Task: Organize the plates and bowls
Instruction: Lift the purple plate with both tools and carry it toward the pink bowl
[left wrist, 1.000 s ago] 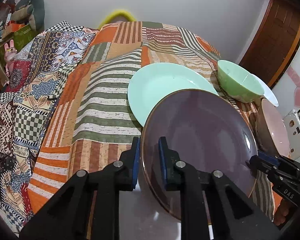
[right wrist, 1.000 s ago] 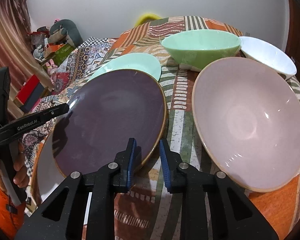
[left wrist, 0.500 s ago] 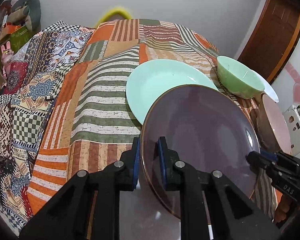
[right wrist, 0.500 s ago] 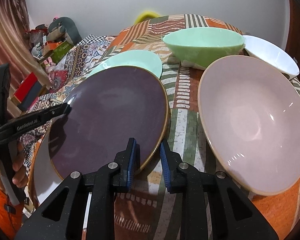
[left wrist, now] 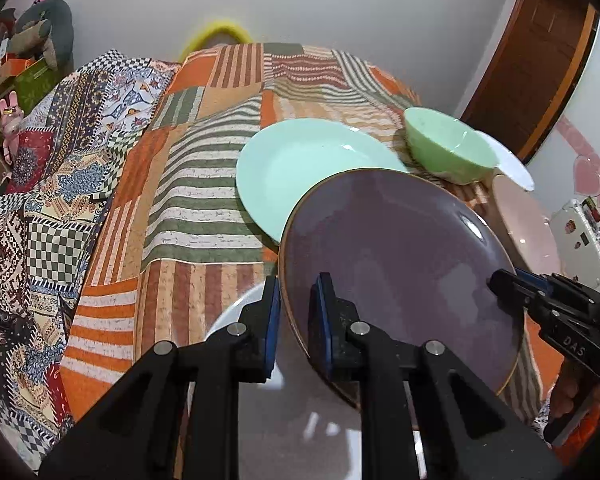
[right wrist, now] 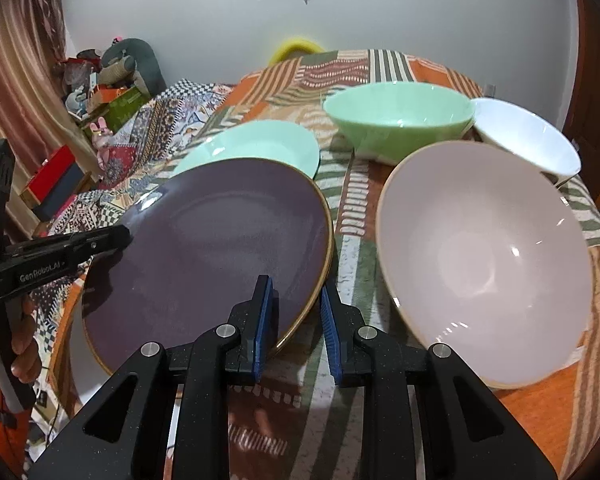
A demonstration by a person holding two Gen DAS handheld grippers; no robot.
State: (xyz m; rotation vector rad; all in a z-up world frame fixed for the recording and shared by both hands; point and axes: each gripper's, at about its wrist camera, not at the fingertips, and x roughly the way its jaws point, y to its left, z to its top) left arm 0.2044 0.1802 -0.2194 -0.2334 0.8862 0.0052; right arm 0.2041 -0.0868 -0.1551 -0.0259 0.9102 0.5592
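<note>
Both grippers hold a dark purple plate point(left wrist: 400, 264) with a gold rim, raised above a white plate point(left wrist: 236, 320). My left gripper point(left wrist: 296, 312) is shut on the purple plate's left rim. My right gripper point(right wrist: 296, 312) is shut on its right rim point(right wrist: 220, 256). A mint plate point(left wrist: 300, 168) lies just beyond it on the bedspread, also in the right wrist view point(right wrist: 256, 148). A green bowl point(right wrist: 396, 116), a white bowl point(right wrist: 524, 136) and a pink bowl point(right wrist: 480, 256) stand to the right.
The dishes rest on a striped patchwork bedspread point(left wrist: 204, 184). Plush toys and boxes point(right wrist: 108, 80) are piled at the far left by a curtain. A wooden door point(left wrist: 532, 64) is at the right. The bedspread's left half carries no dishes.
The purple plate has moved a little forward, toward the mint plate, with both grippers holding its rim. The bowls have not moved.
</note>
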